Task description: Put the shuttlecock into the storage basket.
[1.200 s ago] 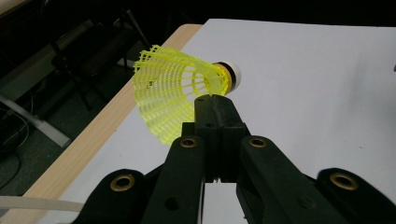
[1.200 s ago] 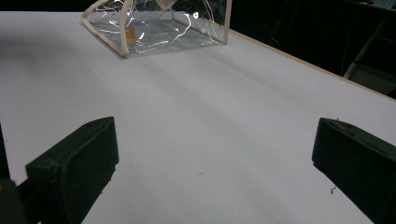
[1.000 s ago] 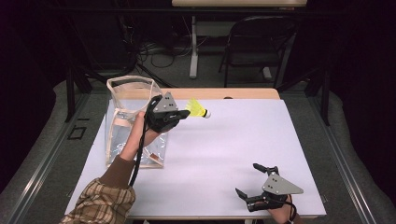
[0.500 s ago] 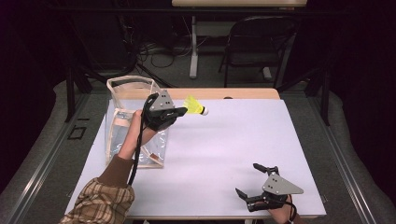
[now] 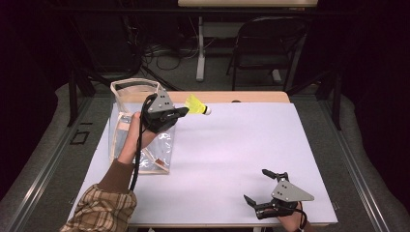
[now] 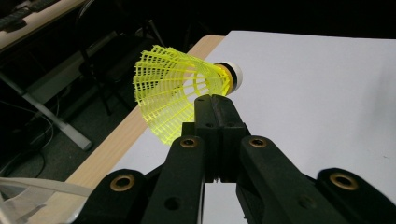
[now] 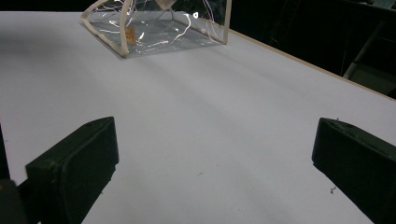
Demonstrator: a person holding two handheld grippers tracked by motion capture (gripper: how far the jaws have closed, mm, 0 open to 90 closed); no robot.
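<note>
The left tool [image 5: 181, 112] pinches the shuttlecock [image 5: 197, 104] by the desk's [image 5: 232, 145] far edge; the right tool [image 5: 263, 187] rests spread; next, probably, lowering it into the clear bag [image 5: 126, 96]

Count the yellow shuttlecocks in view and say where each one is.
1. The yellow plastic-mesh shuttlecock with a white tip is pinched by the left gripper, beside the clear plastic bag. Others could be hidden behind the arm in the bag.

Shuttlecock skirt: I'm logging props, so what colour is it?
Bright yellow mesh on the shuttlecock, with a white cork tip; clearest in the left gripper view.
</note>
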